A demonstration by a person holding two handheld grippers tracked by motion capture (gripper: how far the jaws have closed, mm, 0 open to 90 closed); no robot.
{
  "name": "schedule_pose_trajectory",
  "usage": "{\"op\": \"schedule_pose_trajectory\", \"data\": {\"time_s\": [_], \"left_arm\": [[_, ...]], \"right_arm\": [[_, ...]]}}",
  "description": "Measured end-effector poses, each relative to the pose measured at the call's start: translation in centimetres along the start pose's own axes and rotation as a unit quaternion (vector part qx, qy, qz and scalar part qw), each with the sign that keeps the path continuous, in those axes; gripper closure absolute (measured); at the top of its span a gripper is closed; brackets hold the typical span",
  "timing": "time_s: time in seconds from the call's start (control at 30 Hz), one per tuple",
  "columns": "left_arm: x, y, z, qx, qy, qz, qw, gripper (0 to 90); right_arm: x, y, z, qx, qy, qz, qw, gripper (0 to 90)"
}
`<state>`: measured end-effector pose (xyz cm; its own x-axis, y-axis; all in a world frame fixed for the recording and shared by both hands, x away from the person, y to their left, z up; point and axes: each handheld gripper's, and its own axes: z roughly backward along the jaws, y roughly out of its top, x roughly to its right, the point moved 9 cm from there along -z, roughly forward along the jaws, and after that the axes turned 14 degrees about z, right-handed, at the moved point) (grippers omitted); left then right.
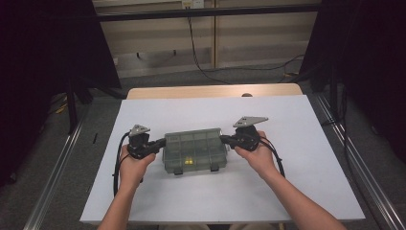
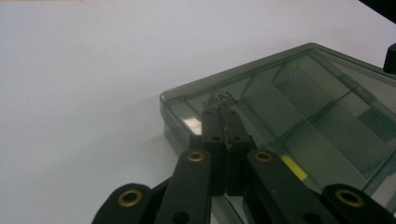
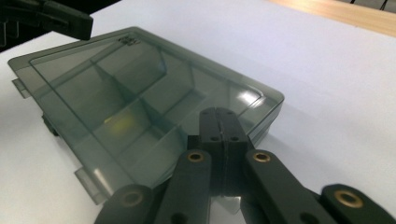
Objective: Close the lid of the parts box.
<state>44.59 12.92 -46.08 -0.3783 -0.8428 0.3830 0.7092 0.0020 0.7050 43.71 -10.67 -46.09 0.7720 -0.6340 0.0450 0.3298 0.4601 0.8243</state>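
The left gripper (image 1: pixel 160 143) is seen at the left end of the smoky translucent plastic compartment box (image 1: pixel 195 149), its jaws pressed together with nothing between them. The box lies flat, lid shut, on the white table sheet (image 1: pixel 215 196). It is judged light, rigid and slick; its end edges offer purchase. The right gripper (image 1: pixel 224 139), jaws likewise pressed together, meets the box's right end.
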Motion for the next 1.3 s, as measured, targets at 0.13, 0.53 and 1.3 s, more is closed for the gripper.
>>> {"op": "schedule_pose_trajectory", "data": {"time_s": [0.13,0.53,1.3], "left_arm": [[0.0,-0.5,-0.1,-0.001,0.001,-0.002,1.0,90.0],[-0.1,-1.4,-0.2,0.013,0.003,-0.014,0.9998,90.0],[0.1,-2.3,0.0,0.038,0.006,-0.031,0.9988,90.0]], "right_arm": [[-0.3,-0.5,-0.2,-0.002,0.001,0.009,1.0,90.0],[-1.0,-1.2,-0.8,0.001,0.001,0.02,0.9998,90.0],[-1.9,-1.4,-1.5,0.001,-0.005,0.038,0.9993,90.0]]}}
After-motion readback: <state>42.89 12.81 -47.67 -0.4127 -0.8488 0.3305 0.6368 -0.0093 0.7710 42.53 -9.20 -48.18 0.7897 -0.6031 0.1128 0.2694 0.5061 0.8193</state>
